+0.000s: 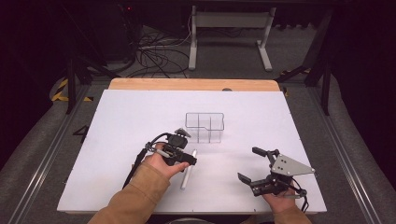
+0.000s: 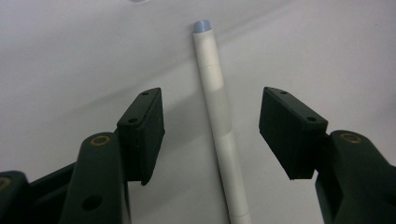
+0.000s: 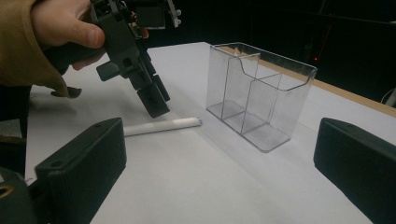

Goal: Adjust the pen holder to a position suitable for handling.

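A white pen [image 2: 219, 126] with a pale blue tip lies flat on the white table. My left gripper [image 2: 212, 135] is open and tilted down over it, one jaw on each side, neither touching. In the high view the pen [image 1: 187, 175] sticks out below the left gripper [image 1: 186, 161]. The right gripper view shows the pen [image 3: 163, 126] under the left gripper [image 3: 156, 109]. A clear plastic organizer [image 1: 204, 126] with compartments stands just beyond, upright. My right gripper [image 1: 249, 164] is open and holds nothing, low over the table at the right.
The white board [image 1: 140, 112] covers a wooden table whose far edge [image 1: 191, 84] shows. In the right gripper view the clear organizer [image 3: 257, 93] stands to the right of the pen. Cables and a desk frame [image 1: 229, 32] lie on the floor beyond.
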Motion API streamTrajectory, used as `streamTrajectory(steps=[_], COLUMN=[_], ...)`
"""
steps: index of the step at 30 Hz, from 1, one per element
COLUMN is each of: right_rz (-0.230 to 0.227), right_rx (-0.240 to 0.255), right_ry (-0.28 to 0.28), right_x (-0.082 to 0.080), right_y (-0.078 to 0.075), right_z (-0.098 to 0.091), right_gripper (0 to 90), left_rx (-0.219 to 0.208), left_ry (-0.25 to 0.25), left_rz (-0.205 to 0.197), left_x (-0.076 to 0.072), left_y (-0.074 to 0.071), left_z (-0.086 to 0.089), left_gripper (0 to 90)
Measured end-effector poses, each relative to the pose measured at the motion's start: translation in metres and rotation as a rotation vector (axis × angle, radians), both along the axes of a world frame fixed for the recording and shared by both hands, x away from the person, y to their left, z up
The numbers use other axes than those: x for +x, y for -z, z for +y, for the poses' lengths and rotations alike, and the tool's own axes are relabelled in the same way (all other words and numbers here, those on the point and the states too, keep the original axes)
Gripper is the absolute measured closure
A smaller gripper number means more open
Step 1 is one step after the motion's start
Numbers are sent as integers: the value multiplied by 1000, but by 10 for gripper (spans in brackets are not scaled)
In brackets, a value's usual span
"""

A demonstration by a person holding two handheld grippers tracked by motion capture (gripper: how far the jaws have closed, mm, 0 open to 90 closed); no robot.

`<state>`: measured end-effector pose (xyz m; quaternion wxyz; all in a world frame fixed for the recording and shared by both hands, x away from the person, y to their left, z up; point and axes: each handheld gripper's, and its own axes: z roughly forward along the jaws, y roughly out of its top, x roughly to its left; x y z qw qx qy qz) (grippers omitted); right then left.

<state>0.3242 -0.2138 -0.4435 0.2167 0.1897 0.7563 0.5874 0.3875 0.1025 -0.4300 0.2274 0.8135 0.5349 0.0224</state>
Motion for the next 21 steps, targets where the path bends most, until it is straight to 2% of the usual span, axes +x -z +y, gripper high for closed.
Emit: streamTrajectory(steps=[9,13,21], right_rz=[0,0,4], right_rx=[-2,-3,-7], right_ry=[1,0,1], right_x=[0,0,0], right_y=[0,1,1], right_z=[0,0,0], right_gripper=[29,29,29], left_rx=[35,55,82], left_ry=[-15,-33,-49], left_rz=[35,37,45], left_x=[0,1,2], left_y=[6,7,10], left_z=[-9,-10,-15], left_gripper=[465,549,661])
